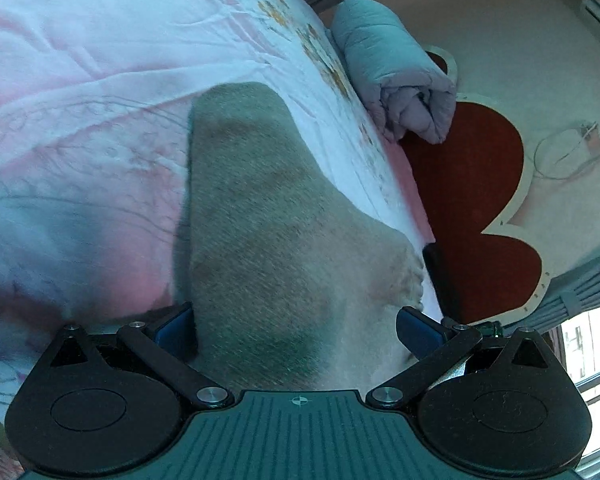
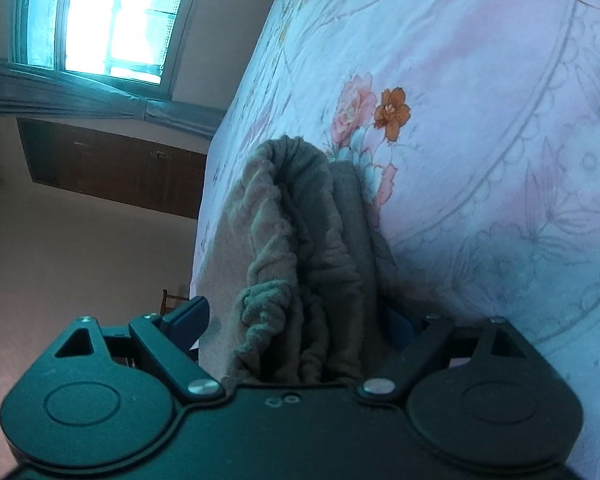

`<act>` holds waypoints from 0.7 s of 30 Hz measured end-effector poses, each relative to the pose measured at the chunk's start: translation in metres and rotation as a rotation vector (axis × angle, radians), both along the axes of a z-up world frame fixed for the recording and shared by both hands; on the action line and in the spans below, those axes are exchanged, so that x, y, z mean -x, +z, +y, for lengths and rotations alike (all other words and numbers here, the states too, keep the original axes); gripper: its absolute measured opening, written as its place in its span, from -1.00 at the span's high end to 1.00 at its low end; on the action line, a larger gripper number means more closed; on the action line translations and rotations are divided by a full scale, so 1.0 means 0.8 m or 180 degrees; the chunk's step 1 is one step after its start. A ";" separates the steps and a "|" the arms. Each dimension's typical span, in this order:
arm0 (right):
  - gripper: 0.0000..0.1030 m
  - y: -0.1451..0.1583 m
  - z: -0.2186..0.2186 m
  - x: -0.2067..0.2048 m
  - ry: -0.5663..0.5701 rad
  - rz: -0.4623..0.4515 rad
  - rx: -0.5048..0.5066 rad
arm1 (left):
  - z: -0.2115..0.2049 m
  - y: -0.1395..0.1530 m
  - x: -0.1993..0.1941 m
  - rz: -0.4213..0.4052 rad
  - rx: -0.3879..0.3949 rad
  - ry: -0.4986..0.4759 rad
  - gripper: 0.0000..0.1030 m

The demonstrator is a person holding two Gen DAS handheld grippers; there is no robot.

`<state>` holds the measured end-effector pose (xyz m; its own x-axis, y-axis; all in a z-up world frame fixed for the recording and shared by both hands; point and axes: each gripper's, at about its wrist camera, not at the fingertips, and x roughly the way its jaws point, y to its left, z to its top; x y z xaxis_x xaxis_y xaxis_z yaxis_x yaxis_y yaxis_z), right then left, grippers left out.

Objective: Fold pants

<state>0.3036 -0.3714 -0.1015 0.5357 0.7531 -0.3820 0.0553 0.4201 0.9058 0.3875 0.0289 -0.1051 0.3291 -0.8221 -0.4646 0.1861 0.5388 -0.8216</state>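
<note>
Grey-brown pants, elastic waistband bunched

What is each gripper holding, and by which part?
Nothing is visibly clamped. The grey knit pants lie between the wide jaws of the left gripper at a leg, their gathered waistband between those of the right gripper.

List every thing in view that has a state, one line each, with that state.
Grey-brown knit pants: lying on the bed, gathered waistband bunched between the right gripper's jaws.
Pink floral bedsheet: spread out, lightly creased.
Pale blue quilted blanket: rolled up at the bed's edge.
Left gripper: jaws wide, fabric between them.
Right gripper: jaws wide, fabric between them.
Brown door: closed.
</note>
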 end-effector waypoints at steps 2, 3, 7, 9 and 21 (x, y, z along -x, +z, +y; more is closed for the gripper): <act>-0.66 0.000 0.000 -0.001 0.0000 -0.0001 -0.0004 | -0.001 -0.007 0.001 0.0099 0.0044 0.0027 -0.38; -0.67 -0.001 0.000 -0.002 -0.0002 0.0004 -0.0018 | 0.004 -0.013 0.002 0.0149 0.0024 0.0085 -0.09; -0.67 -0.002 -0.002 -0.007 0.0023 0.0015 -0.0074 | 0.016 -0.031 0.002 0.0257 0.0272 0.0172 0.08; -0.67 -0.002 -0.002 -0.009 0.0064 0.0019 -0.0057 | 0.013 -0.033 0.000 0.0258 0.0299 0.0155 0.08; 0.07 0.003 0.011 -0.020 0.0234 0.0026 0.0295 | 0.018 -0.040 0.003 0.0193 0.0284 0.0158 0.13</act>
